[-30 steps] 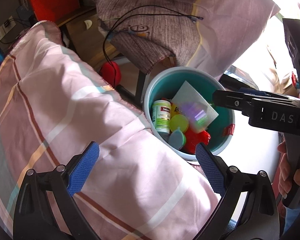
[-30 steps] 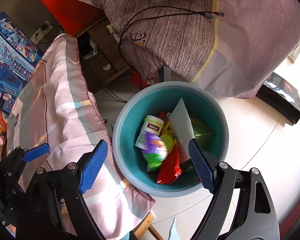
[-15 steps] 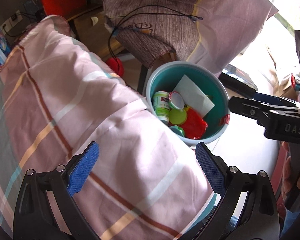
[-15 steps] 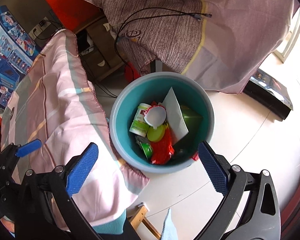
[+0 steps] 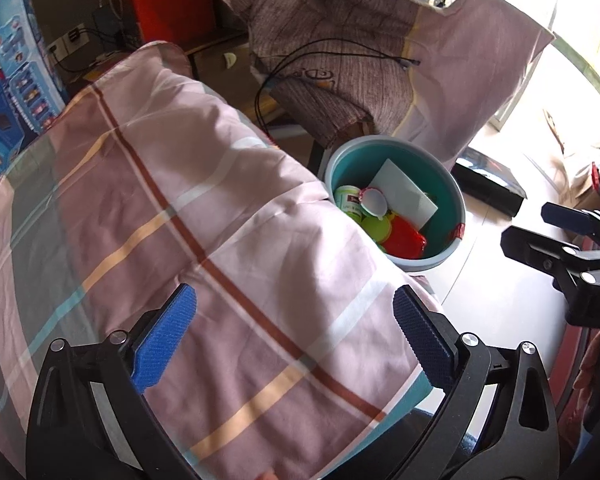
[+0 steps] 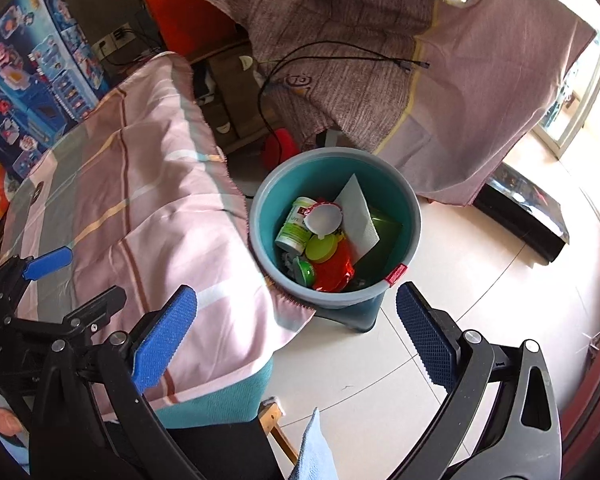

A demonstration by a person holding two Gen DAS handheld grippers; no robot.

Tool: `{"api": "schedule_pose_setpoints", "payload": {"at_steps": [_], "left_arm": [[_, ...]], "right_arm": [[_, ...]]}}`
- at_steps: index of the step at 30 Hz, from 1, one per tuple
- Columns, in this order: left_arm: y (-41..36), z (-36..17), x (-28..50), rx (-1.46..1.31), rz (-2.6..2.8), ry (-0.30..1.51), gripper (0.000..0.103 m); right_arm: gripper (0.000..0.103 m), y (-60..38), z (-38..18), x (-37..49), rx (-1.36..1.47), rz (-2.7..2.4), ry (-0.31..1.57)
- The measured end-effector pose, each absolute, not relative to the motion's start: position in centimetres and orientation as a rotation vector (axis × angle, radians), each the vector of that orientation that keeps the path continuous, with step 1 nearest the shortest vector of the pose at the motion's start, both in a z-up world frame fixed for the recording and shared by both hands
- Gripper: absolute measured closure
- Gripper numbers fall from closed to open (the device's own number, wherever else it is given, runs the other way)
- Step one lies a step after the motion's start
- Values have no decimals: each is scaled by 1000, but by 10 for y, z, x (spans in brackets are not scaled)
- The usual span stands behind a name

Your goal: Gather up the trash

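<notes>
Hovering above the floor with its jaws spread wide and nothing between them, the right gripper [image 6: 296, 332] looks down on the teal trash bin [image 6: 260, 216], which stands just ahead of its fingertips on the pale tiles. Inside the bin, a green-labelled pill bottle [image 6: 294, 228] lies tilted toward the gripper's left side, a round white lid [image 6: 324, 218] rests against its top, a yellow-green cap [image 6: 324, 249] sits just nearer, and a red wrapper [image 6: 334, 270] lies nearest the gripper. A white sheet of paper [image 6: 358, 212] leans on the far right of the heap. The striped pink bedcover [image 6: 140, 200] runs along the gripper's left, its hem draping over the bin's near-left rim. The left gripper [image 5: 296, 340] is likewise wide open and empty, held over that bedcover [image 5: 180, 220]; from it the bin [image 5: 458, 200] appears ahead and to the right, beyond the cover's edge, with the bottle [image 5: 350, 200], lid [image 5: 374, 202], paper [image 5: 404, 192] and red wrapper [image 5: 404, 238] visible inside. A grey-brown cloth [image 6: 340, 40] with a black cable [image 6: 340, 50] across it hangs beyond the bin.
</notes>
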State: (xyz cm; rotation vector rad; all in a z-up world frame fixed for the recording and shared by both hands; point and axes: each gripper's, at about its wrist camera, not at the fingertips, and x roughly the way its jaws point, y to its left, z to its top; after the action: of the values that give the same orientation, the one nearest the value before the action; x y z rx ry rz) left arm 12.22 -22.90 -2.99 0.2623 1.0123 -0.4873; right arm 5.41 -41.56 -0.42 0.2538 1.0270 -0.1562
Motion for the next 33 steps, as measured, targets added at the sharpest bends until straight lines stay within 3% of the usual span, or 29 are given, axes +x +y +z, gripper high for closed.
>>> {"api": "schedule_pose_setpoints", "payload": {"at_steps": [33], "left_arm": [[-191, -15, 67, 191, -432, 983, 4]], "right_arm": [[7, -395, 4, -1, 241, -174, 959]]}}
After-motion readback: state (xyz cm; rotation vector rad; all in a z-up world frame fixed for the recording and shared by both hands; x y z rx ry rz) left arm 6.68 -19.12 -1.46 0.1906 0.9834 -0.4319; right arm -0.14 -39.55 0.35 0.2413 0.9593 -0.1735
